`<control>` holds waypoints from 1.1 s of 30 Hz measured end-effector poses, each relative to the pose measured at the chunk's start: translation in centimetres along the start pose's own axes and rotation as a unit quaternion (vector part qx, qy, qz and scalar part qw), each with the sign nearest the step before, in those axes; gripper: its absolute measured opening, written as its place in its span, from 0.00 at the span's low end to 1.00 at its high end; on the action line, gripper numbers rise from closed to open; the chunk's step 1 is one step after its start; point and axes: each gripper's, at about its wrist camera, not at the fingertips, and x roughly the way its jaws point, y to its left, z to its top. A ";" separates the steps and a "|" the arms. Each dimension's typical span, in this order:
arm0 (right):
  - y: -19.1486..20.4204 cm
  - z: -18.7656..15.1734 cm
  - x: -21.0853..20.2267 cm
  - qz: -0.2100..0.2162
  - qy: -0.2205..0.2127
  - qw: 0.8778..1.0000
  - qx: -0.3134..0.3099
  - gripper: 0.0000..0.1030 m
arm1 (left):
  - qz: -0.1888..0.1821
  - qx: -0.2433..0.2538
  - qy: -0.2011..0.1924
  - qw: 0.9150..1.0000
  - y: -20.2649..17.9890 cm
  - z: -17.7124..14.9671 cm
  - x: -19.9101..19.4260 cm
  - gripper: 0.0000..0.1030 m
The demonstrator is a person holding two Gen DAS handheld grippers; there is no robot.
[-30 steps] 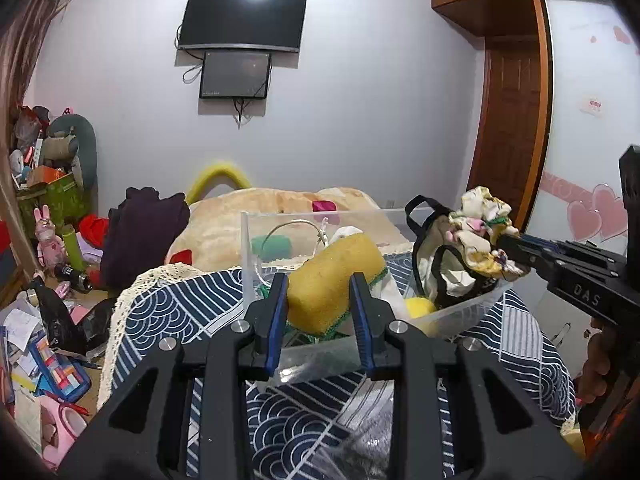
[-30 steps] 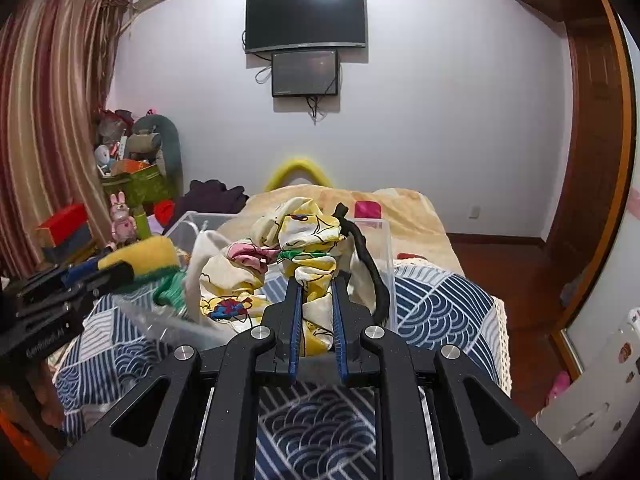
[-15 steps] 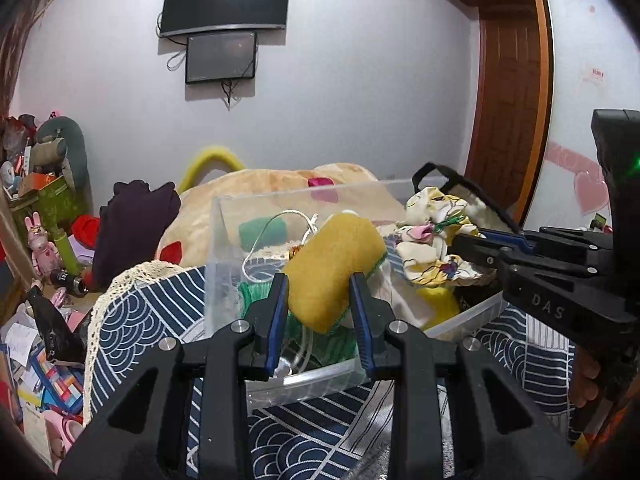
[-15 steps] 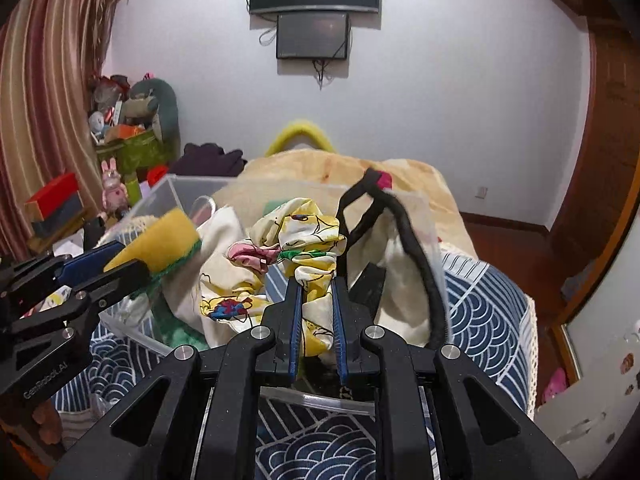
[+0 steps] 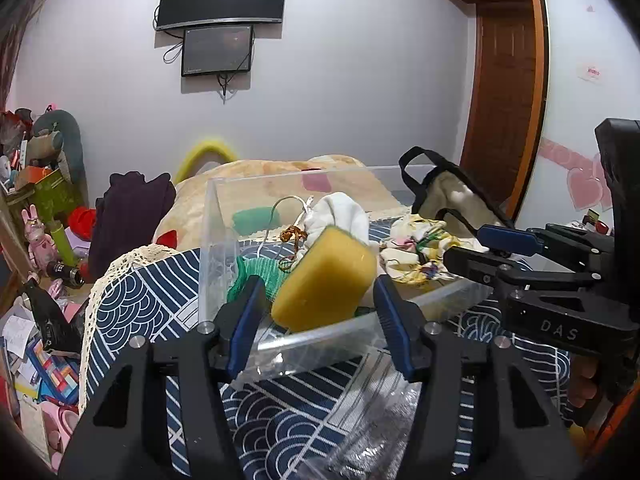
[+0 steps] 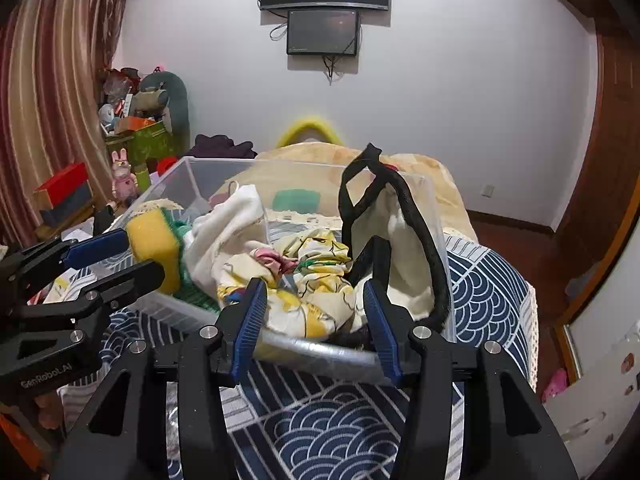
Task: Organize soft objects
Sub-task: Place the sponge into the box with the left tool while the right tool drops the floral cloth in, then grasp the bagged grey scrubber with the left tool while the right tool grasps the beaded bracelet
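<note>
A clear plastic bin (image 5: 216, 240) stands on the blue wave-pattern bedspread (image 5: 132, 304). My left gripper (image 5: 318, 290) is open at the bin's near rim; the yellow sponge (image 5: 326, 280) with its green scrub side lies loose between the fingers, dropping into the bin. My right gripper (image 6: 314, 300) is open too. The patterned yellow cloth (image 6: 316, 276) lies in the bin (image 6: 434, 208) just beyond its fingers, beside a cream tote bag with black handles (image 6: 400, 236). A white cloth (image 5: 340, 212) and a green net (image 5: 256, 272) are also inside.
A beige blanket (image 5: 256, 176) and dark purple clothes (image 5: 128, 212) lie on the bed behind the bin. Toys and boxes (image 5: 36, 208) crowd the floor at left. A wooden door (image 5: 504, 92) is at right. A crinkled plastic bag (image 5: 380, 432) lies under my left gripper.
Both grippers lowered to the bin and opened. The left let go of the sponge; the right let go of the patterned cloth and tote, which now lie in the bin.
</note>
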 end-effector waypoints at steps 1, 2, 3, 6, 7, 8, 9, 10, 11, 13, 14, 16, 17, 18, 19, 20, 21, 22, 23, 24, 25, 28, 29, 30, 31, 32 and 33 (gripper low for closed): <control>0.0 -0.1 -0.3 -0.001 -0.002 1.000 -0.001 0.46 | -0.002 0.000 -0.001 1.000 0.0 0.0 -0.3 0.59; 0.0 -0.1 -0.7 -0.001 -0.004 1.000 -0.001 0.48 | -0.003 -0.001 -0.003 1.000 0.0 0.0 -0.6 0.63; 0.0 -0.1 -0.9 -0.001 -0.007 1.000 -0.001 0.50 | -0.005 -0.002 -0.006 1.000 0.0 0.1 -1.0 0.68; -0.3 -0.2 -2.2 0.000 -0.021 1.000 0.002 0.54 | -0.006 -0.005 -0.019 1.000 -0.1 0.2 -2.5 0.81; -0.3 -0.3 -2.6 0.001 -0.025 1.000 0.002 0.55 | -0.005 -0.005 -0.024 1.000 -0.1 0.2 -3.1 0.84; -0.4 -0.4 -3.1 0.001 -0.028 1.000 0.001 0.58 | -0.003 -0.005 -0.029 1.000 0.0 0.2 -3.6 0.90; -0.3 -0.6 -3.5 -0.001 -0.032 0.999 -0.001 0.65 | 0.001 -0.005 -0.035 0.999 -0.1 0.1 -4.3 0.95; -0.4 -0.9 -4.0 -0.003 -0.035 0.999 -0.002 0.68 | 0.003 -0.005 -0.040 0.999 -0.1 0.0 -4.8 0.97; -0.4 -1.3 -4.5 -0.003 -0.038 0.999 -0.001 0.71 | 0.006 -0.005 -0.043 0.999 -0.1 -0.3 -5.4 0.98; -0.1 -2.1 -5.0 -0.001 -0.034 0.999 -0.005 0.72 | 0.006 -0.003 -0.043 0.999 -0.2 -0.8 -6.2 0.99; -0.1 -2.8 -5.1 -0.002 -0.027 1.000 -0.008 0.72 | 0.005 -0.003 -0.040 0.999 -0.2 -0.9 -6.5 0.99; 0.0 -3.9 -5.2 0.002 -0.014 1.000 -0.008 0.72 | 0.002 -0.005 -0.030 1.000 -0.3 -1.7 -6.8 1.00; 0.1 -4.9 -5.1 0.007 -0.003 1.000 -0.008 0.72 | 0.000 -0.005 -0.023 1.000 -0.3 -2.2 -7.0 1.00; 0.3 -5.4 -5.1 0.011 0.005 1.000 -0.007 0.72 | -0.002 -0.005 -0.015 1.000 -0.4 -2.7 -7.0 1.00; 0.4 -6.2 -5.1 0.017 0.014 1.000 -0.007 0.72 | -0.003 -0.005 -0.006 1.000 -0.5 -3.3 -7.0 1.00; 0.5 -7.0 -5.1 0.024 0.023 0.999 -0.006 0.72 | -0.003 -0.005 0.002 1.000 -0.5 -3.8 -7.0 1.00; 0.5 -7.5 -5.1 0.030 0.030 0.999 -0.004 0.72 | -0.002 -0.007 0.013 1.000 -0.6 -4.4 -6.9 1.00; 0.6 -8.2 -5.1 0.037 0.041 0.998 -0.003 0.71 | -0.002 -0.008 0.024 1.000 -0.6 -5.0 -6.7 1.00; 0.7 -8.8 -5.1 0.043 0.050 0.998 -0.004 0.71 | -0.003 -0.007 0.033 0.999 -0.6 -5.4 -6.5 1.00; 0.8 -9.4 -4.9 0.049 0.060 0.997 -0.006 0.71 | -0.003 -0.006 0.044 0.999 -0.7 -5.9 -6.3 1.00; 0.9 -9.8 -4.9 0.053 0.067 0.996 -0.008 0.71 | -0.004 -0.006 0.053 0.999 -0.8 -6.5 -6.1 1.00; 1.3 -11.1 -4.8 0.067 0.089 0.994 -0.011 0.63 | -0.007 -0.005 0.079 0.997 -1.1 -7.8 -5.4 1.00; 1.3 -11.4 -4.5 0.072 0.096 0.993 -0.009 0.58 | -0.008 -0.006 0.086 0.996 -1.3 -8.1 -5.1 1.00; 1.3 -11.7 -4.5 0.075 0.101 0.992 -0.007 0.54 | -0.009 -0.007 0.094 0.995 -1.4 -8.6 -4.8 1.00; 1.3 -12.0 -4.4 0.081 0.107 0.991 -0.004 0.52 | -0.012 -0.009 0.100 0.995 -1.4 -8.8 -4.6 1.00; 1.3 -12.2 -4.3 0.085 0.111 0.990 -0.002 0.49 | -0.016 -0.014 0.108 0.994 -1.5 -9.0 -4.2 1.00; 1.4 -12.2 -4.4 0.088 0.113 0.990 -0.001 0.47 | -0.019 -0.018 0.114 0.993 -1.4 -9.1 -3.9 1.00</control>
